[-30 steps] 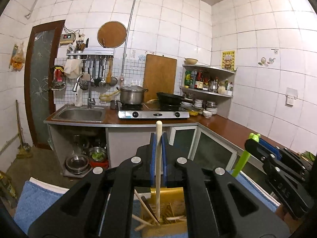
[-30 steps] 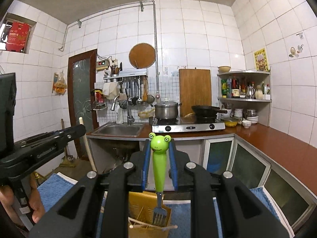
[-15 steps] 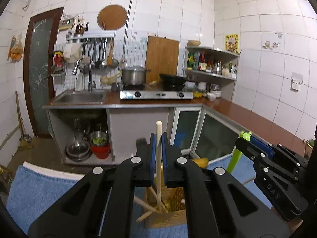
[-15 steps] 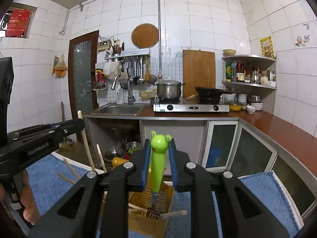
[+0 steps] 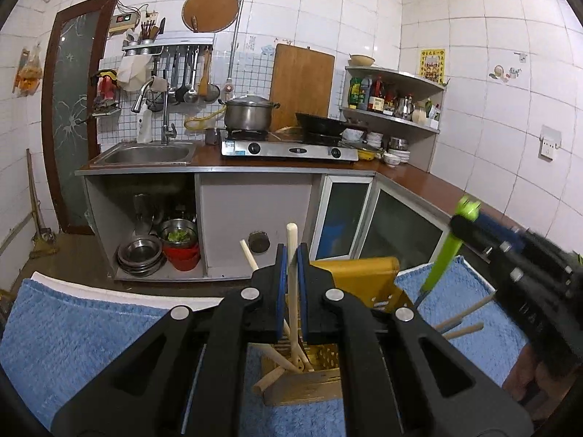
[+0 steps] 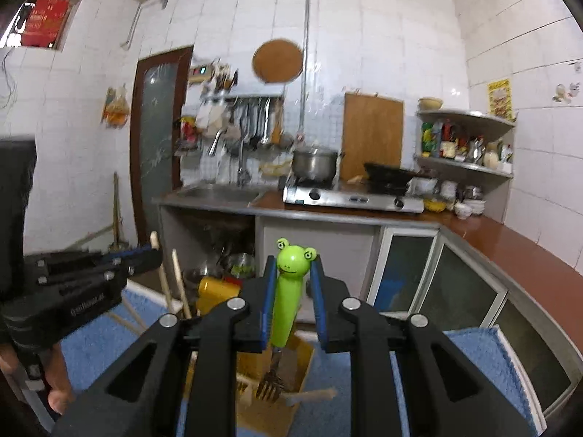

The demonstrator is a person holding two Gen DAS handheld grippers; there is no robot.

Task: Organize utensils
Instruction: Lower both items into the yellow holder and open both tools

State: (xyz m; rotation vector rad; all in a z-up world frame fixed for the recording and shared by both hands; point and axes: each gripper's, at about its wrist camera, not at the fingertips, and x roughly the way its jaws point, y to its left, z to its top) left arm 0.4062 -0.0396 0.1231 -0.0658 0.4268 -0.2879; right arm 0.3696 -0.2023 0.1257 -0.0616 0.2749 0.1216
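A white-tiled kitchen fills the background, with a sink and a gas stove on a brown counter, and a blue towel spread over the near surface under both claws. The left gripper has its blue pads pinched tight on a pale wooden chopstick that stands upright between them, its top poking up past the tips and its lower end running down into the yellow utensil basket directly beneath and just ahead. More wooden sticks lean in that basket below the claw, and two lie on the towel off to its right. The right gripper is closed to a narrow gap on the green frog-headed handle of a fork, which tilts slightly; the frog face sits above the fingertips and the tines hang below, over or perhaps just inside the basket, since motion blur makes contact hard to judge. Each claw shows at the edge of the other's view.
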